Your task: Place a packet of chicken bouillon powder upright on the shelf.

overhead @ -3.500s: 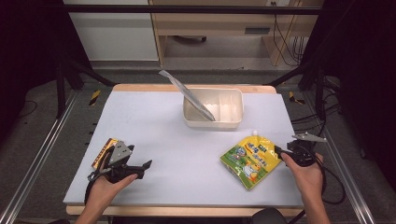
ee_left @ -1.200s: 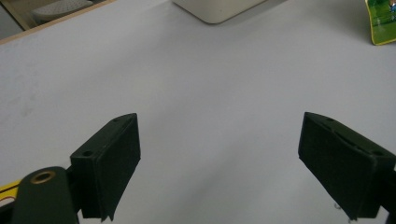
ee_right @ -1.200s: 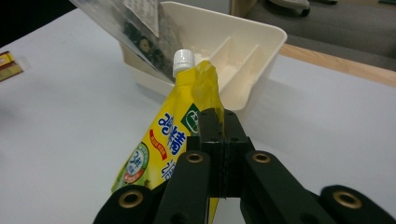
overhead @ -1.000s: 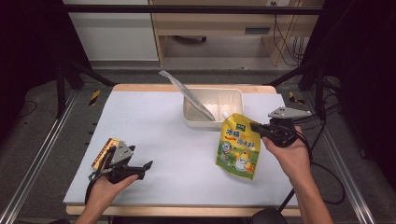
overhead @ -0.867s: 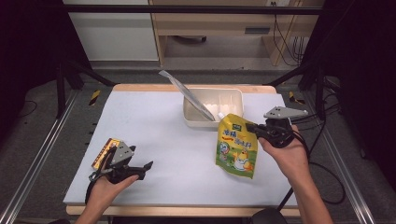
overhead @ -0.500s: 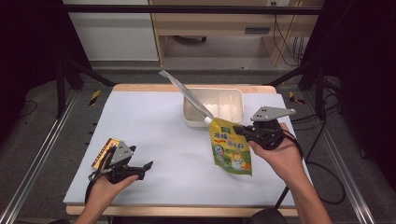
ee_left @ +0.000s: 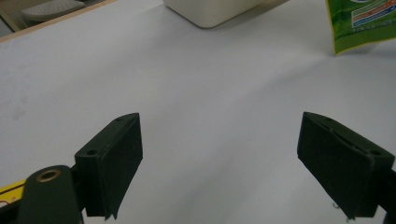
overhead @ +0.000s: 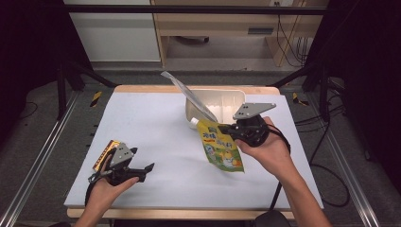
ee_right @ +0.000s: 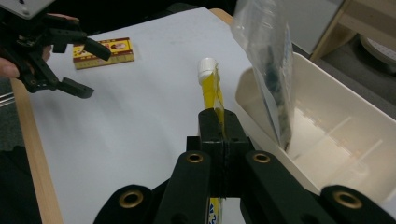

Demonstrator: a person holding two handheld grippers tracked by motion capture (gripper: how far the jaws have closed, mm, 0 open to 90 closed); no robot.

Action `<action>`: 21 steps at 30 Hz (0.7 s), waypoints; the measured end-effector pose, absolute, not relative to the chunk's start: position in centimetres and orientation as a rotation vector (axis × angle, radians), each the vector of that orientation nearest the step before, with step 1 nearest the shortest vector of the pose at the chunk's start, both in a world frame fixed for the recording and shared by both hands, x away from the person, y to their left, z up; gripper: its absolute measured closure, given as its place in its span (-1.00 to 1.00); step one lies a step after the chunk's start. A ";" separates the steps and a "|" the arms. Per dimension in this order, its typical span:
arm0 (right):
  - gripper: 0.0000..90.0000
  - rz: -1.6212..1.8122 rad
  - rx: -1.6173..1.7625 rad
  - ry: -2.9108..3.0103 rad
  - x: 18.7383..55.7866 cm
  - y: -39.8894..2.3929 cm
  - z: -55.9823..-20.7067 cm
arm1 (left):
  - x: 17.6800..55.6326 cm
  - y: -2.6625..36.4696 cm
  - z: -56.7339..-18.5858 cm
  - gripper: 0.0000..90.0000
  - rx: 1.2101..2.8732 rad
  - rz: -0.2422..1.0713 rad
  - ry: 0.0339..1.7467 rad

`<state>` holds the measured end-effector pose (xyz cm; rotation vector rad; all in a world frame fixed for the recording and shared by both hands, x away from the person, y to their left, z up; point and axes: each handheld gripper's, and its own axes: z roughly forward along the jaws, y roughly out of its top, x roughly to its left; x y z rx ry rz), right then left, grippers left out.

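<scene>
Yellow-green printed pouch [overhead: 221,150], writing unreadable

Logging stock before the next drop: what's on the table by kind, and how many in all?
Pouch: 1, yellow-green with a white cap, held in the right gripper
Clear bag: 1, standing in the bin
Bin: 1
Flat yellow-red packet: 1, beside the left gripper
Total: 4

Left tool [overhead: 142,171] low, jaws wide apart; right tool [overhead: 226,128] raised, jaws clamped together.
</scene>
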<state>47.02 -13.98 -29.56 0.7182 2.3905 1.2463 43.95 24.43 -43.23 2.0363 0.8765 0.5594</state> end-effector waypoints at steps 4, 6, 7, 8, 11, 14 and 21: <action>1.00 1.266 0.659 2.419 47.3 -12.8 -29.1 | 44.2 24.2 -42.7 -0.68 2.048 0.545 0.853; 1.00 1.262 0.624 2.445 47.7 -12.0 -29.0 | 44.4 23.9 -42.1 -0.68 2.068 0.528 0.829; 1.00 1.258 0.608 2.458 47.8 -11.7 -29.0 | 44.5 23.8 -41.8 -0.68 2.073 0.518 0.821; 1.00 1.256 0.584 2.471 47.9 -11.4 -29.0 | 44.6 23.7 -41.5 -0.68 2.081 0.509 0.809; 1.00 1.250 0.526 2.502 48.1 -10.4 -29.0 | 45.0 23.2 -40.5 -0.68 2.121 0.484 0.764; 1.00 1.240 0.469 2.530 48.1 -9.5 -28.9 | 45.5 22.7 -39.0 -0.68 2.183 0.485 0.710; 1.00 1.220 0.403 2.573 48.4 -8.1 -28.9 | 46.7 21.4 -34.7 -0.65 2.274 0.475 0.587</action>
